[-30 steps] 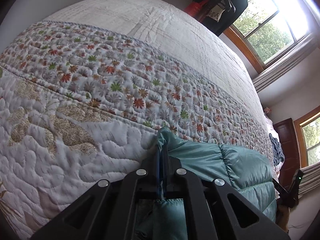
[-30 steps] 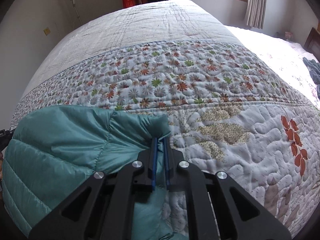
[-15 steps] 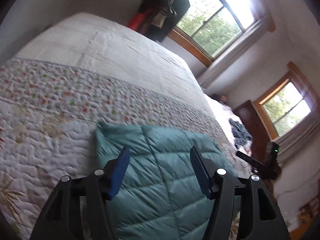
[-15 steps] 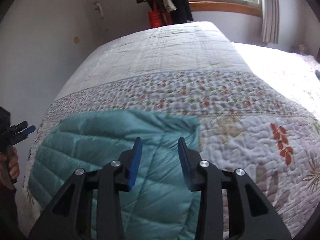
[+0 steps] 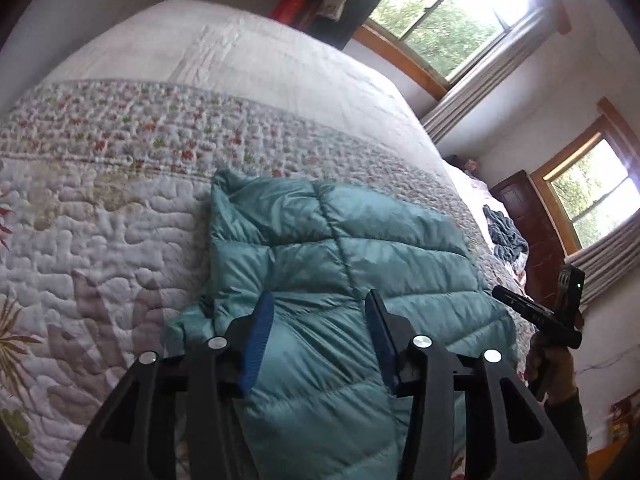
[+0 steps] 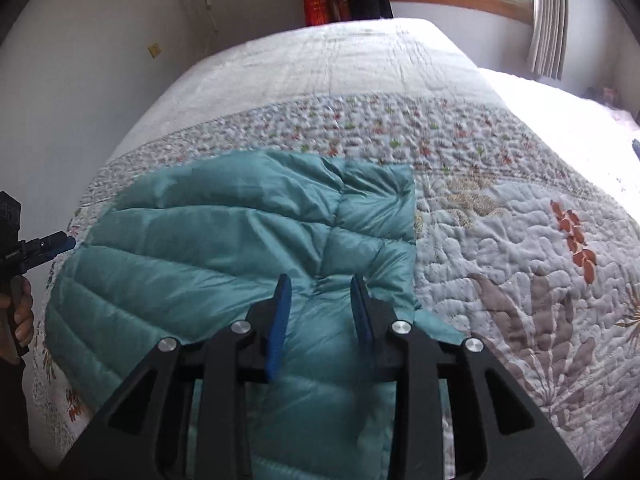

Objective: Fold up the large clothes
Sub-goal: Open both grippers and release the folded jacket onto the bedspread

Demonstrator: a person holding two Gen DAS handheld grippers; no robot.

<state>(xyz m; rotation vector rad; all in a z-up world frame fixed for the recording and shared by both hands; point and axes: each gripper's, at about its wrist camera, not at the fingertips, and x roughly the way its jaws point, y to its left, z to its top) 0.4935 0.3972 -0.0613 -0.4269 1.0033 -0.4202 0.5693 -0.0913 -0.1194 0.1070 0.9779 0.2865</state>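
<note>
On near quilt (image 6: 520, 280), teal puffer jacket (image 6: 224, 248) lies folded; left gripper (image 5: 316, 340) & right gripper (image 6: 320, 312) both wide apart, empty. Risk: puffy fill springs fold back w/o pressing.

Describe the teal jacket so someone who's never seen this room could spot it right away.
Start at the big bed under its quilt, white with a flowered band. The jacket lies flat on the near part of that quilt, just past both open grippers, left and right. It is the only smooth, shiny teal thing, puffy with stitched channels, unlike the dark clothes heaped farther along.
</note>
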